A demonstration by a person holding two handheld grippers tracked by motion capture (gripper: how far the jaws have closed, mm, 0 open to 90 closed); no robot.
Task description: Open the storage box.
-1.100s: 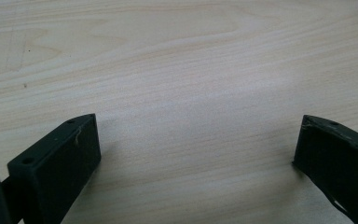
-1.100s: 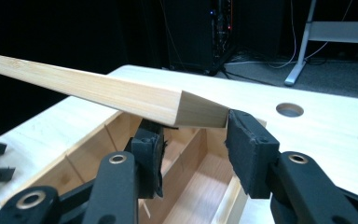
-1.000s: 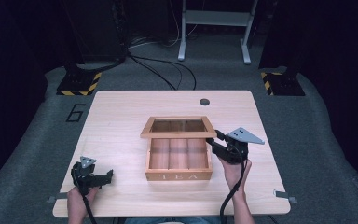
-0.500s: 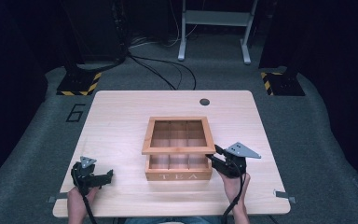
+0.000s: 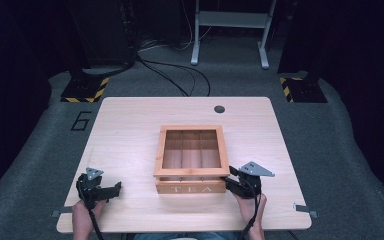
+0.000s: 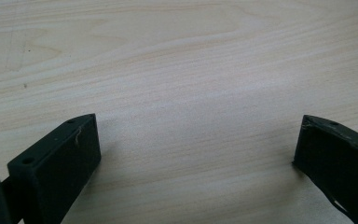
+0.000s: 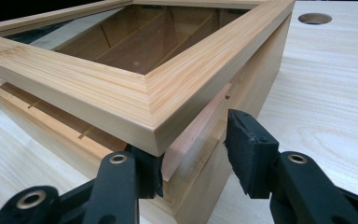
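Tea box [image 5: 191, 159] sat near the middle of the wooden table [image 5: 130, 130], toward the person's edge, "TEA" lettered on its front face. Its framed glass lid [image 7: 135, 70] was raised slightly at the front, a gap showing between lid and box body in the right gripper view. Right gripper [image 5: 236, 182] was at the box's front right corner, jaws apart; one jaw sat under the lid's corner, the other outside the box wall, apparently not touching it. Left gripper [image 5: 111, 189] rested low over bare tabletop near the front left, well apart from the box, jaws wide apart, nothing between them. A round hole [image 5: 219, 109] sat near the table's far edge.
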